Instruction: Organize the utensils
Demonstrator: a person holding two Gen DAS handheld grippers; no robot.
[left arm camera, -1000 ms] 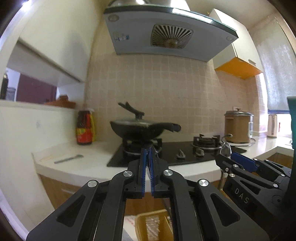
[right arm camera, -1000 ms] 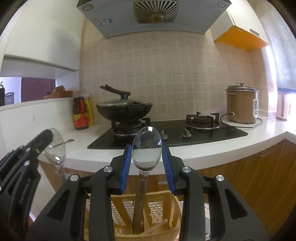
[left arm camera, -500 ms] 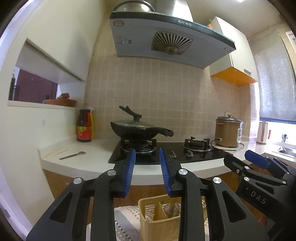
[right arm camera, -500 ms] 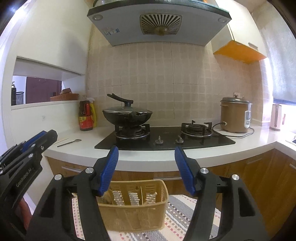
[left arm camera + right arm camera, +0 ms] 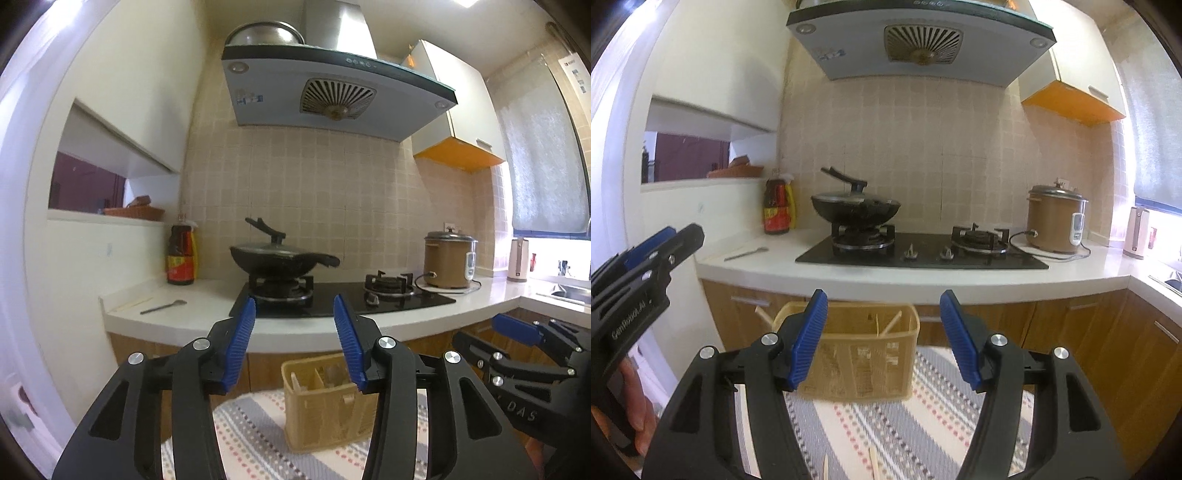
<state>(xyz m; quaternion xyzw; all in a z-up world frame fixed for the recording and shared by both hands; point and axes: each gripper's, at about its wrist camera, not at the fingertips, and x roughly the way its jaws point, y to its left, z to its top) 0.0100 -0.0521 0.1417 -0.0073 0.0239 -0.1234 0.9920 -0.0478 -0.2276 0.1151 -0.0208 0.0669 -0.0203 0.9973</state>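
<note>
1. I'm in a kitchen, facing a white counter [image 5: 923, 284] with a hob [image 5: 919, 251] and a wok [image 5: 855, 208]; in front of it a striped cloth [image 5: 886, 432] covers the surface I work on
2. The yellow basket [image 5: 857, 354] stands on the cloth, between my two grippers and just ahead of them; utensils stand inside its compartments, and pale sticks poke above the rim
3. My left gripper [image 5: 295, 345] is spread wide and holds nothing; my right gripper [image 5: 882, 339] is likewise wide apart and empty
4. I judge I am between picks: two pale sticks [image 5: 873, 461], probably chopsticks, lie on the cloth at the bottom edge of the right view, and one utensil [image 5: 164, 306] lies far off on the counter
5. Next I would need to tilt down, straddle a stick and close on it
6. The sticks are cut off by the frame; the basket's contents are blurred, so I cannot tell what sits in which compartment
</note>
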